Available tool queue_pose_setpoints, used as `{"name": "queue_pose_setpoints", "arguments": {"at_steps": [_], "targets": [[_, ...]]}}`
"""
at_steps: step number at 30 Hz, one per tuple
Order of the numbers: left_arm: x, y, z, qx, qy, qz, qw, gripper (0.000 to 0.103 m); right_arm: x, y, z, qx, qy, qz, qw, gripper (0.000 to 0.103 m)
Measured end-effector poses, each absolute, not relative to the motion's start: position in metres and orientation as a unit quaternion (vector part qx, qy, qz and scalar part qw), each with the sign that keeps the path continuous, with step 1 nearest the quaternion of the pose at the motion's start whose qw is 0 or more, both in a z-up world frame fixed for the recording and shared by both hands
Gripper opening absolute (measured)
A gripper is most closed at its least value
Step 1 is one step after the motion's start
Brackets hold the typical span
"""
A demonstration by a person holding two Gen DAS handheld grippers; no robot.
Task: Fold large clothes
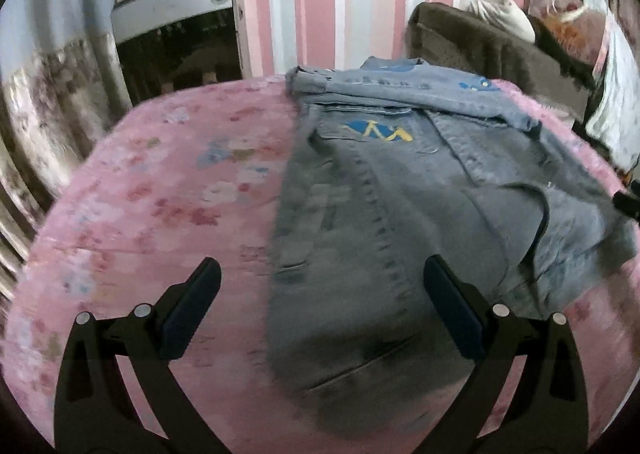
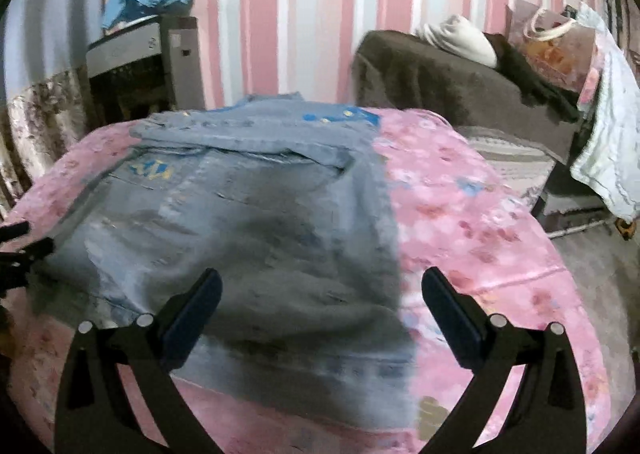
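Pink floral bedspread (image 1: 140,194) fills both views, running under and beyond the jaws of both grippers. Denim jacket (image 1: 360,214) lies flat on it, ahead of both jaw sets; the collar end is farthest from the jaws and the hem end nearest.

Left gripper (image 1: 320,306): jaws wide apart, holding nothing. The jacket's left edge runs up between them, hem just below the gap. Right gripper (image 2: 320,306): jaws also spread, empty. The jacket's right edge passes between them, with bedspread beyond the outer finger.

Progress, as a judgement: partly folded. Sleeves look tucked in across the collar end, so the body reads as a rough rectangle with a loose flap on the right side. Likely left: pinch the hem corners and bring the hem up toward the collar. Neither gripper has cloth yet.

View differences: the left wrist view shows the blue-yellow chest patch (image 1: 380,131) sharply, plus the raised flap fold; the right view shows that patch only small and blurred. The right wrist view shows the brown sofa (image 2: 440,86), the striped rug and floor past the bed edge, and a sliver of the left gripper at its left border. Both views are motion-blurred near the jaws.
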State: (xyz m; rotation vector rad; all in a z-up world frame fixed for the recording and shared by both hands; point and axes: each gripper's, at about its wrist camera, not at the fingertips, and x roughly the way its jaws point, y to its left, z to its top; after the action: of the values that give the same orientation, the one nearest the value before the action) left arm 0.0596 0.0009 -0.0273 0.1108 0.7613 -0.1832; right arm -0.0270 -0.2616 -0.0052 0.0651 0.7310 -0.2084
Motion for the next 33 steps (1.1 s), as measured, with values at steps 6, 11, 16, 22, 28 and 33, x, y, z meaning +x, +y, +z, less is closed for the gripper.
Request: {"name": "queue_pose_setpoints", "arguments": {"at_steps": [6, 11, 16, 22, 28, 33], "targets": [[0.064, 0.028, -0.025, -0.007, 0.402, -0.122, 0.908, 0.100, -0.023, -0.290, -0.022, 0.093, 0.387, -0.097, 0.912, 0.088], [0.063, 0.030, -0.027, -0.012, 0.403, -0.128, 0.906, 0.100, -0.011, -0.294, -0.044, 0.148, 0.427, -0.050, 0.891, 0.073], [0.056, 0.033, -0.019, 0.018, 0.388, -0.112, 0.915, 0.100, -0.014, -0.318, -0.036, 0.223, 0.404, -0.012, 0.887, 0.073], [0.067, 0.037, -0.029, 0.010, 0.402, -0.118, 0.908, 0.100, -0.003, -0.328, -0.035, 0.209, 0.422, -0.035, 0.881, 0.058], [0.073, 0.042, -0.029, -0.013, 0.405, -0.125, 0.906, 0.100, 0.002, -0.319, -0.048, 0.244, 0.434, 0.018, 0.867, 0.016], [0.069, 0.041, -0.018, -0.004, 0.387, -0.128, 0.913, 0.100, -0.025, -0.328, 0.007, 0.253, 0.326, 0.023, 0.911, 0.013]]}}
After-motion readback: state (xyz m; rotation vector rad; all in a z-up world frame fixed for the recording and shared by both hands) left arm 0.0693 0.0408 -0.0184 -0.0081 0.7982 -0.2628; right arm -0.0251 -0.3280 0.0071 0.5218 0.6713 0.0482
